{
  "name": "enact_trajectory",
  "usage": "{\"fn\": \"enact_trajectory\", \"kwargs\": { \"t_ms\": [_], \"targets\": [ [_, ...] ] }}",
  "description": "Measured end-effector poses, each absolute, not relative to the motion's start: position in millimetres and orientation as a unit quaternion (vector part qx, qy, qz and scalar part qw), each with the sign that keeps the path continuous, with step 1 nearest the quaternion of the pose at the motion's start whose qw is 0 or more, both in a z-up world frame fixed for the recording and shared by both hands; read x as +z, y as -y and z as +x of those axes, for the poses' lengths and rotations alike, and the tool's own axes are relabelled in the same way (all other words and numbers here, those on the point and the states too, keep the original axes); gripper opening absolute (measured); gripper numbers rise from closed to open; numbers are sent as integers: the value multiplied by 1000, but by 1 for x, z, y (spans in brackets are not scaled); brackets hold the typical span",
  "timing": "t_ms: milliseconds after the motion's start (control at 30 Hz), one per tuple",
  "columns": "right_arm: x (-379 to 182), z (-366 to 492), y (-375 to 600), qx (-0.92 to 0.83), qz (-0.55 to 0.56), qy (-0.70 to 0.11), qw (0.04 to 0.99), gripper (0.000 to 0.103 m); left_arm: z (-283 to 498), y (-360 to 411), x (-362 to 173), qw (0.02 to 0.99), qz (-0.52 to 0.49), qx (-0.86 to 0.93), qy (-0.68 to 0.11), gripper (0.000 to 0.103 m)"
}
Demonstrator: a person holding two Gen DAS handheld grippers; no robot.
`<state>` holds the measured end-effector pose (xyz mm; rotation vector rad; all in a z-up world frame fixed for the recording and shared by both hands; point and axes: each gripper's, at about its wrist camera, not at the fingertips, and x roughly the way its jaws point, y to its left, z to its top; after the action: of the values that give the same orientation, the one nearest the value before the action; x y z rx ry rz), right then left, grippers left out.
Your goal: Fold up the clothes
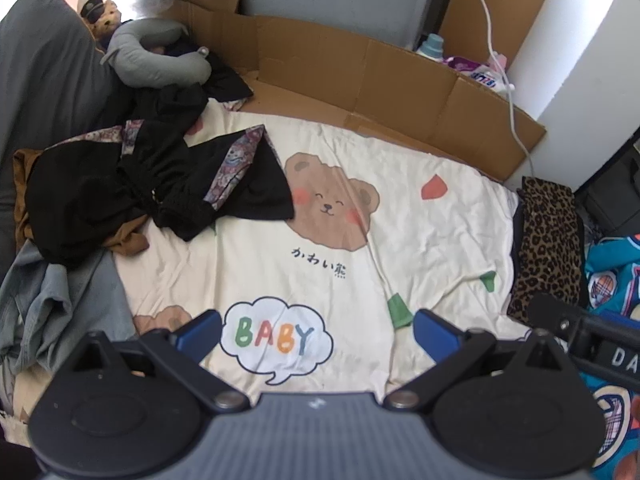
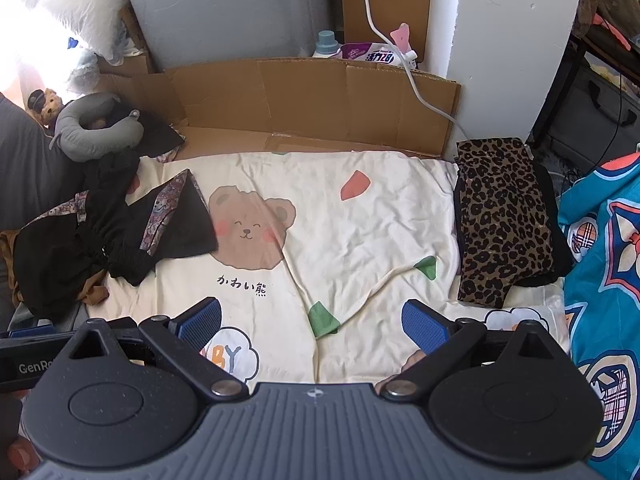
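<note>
One piece folded, a heap left for you.
The folded leopard-print garment (image 2: 504,220) lies at the bed's right edge; the crumpled black garment with paisley trim (image 1: 168,184) tops the left pile. Both your left tongs (image 1: 318,332) and right tongs (image 2: 312,322) gape wide, empty.

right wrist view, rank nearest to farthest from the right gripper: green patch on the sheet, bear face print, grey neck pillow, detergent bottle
From the right gripper, open and empty:
1. Green patch, on the sheet just ahead, between the fingers.
2. Bear face print, mid-sheet, ahead and left.
3. Grey neck pillow, far left corner of the bed.
4. Detergent bottle, behind the cardboard at the back wall.
</note>
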<state>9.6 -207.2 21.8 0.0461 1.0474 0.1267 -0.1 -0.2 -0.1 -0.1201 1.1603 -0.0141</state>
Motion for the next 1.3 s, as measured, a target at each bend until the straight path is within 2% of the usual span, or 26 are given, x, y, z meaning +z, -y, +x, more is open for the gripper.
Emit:
{"fn": "enact_trajectory", "kwargs": {
  "t_ms": [1300],
  "targets": [
    [28, 10, 213, 54, 33, -498, 865, 100, -2, 7, -13, 826, -51, 0, -561, 103]
  ]
}}
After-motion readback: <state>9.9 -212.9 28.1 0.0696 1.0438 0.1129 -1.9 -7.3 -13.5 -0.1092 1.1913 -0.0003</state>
